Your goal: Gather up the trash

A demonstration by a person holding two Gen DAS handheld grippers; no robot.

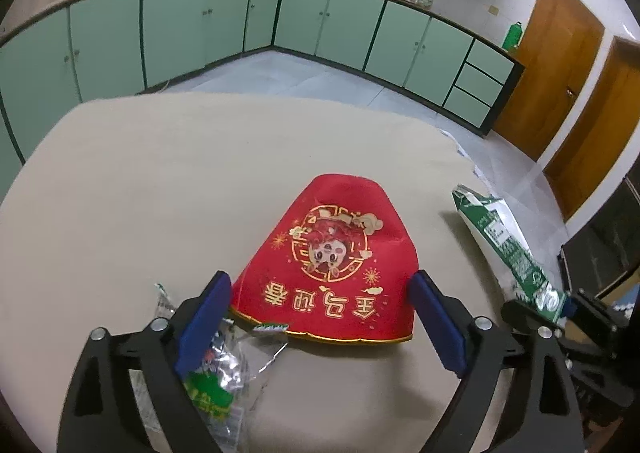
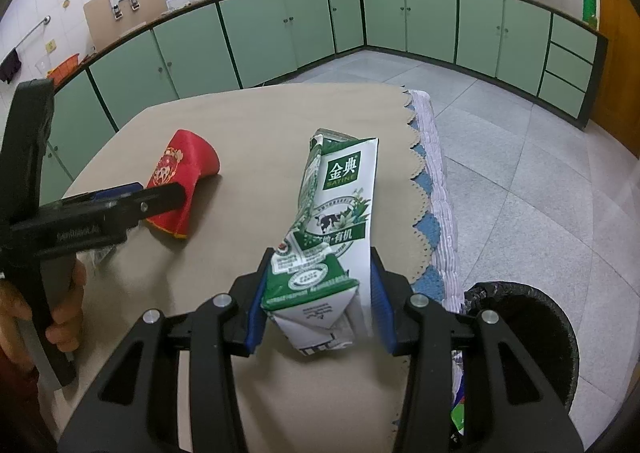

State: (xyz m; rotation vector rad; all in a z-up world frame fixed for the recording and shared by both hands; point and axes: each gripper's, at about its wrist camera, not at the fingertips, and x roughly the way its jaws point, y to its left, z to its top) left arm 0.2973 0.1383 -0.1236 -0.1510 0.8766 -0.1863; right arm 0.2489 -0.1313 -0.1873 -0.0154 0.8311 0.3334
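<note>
My right gripper has its blue jaws closed on the base of a crushed green-and-white milk carton, which sticks up and away from me, lifted off the beige cloth-covered surface. My left gripper has its jaws spread wide with nothing pressed between them; they straddle the near gold-trimmed edge of a red fabric pouch with gold print lying flat on the surface. A crumpled clear-and-green plastic wrapper lies on the surface under and just beside the left jaw, touching the pouch's near corner. In the right view I see a hand around the left gripper's handle, and a black-lined trash bin on the tiled floor beside the surface's scalloped edge
</note>
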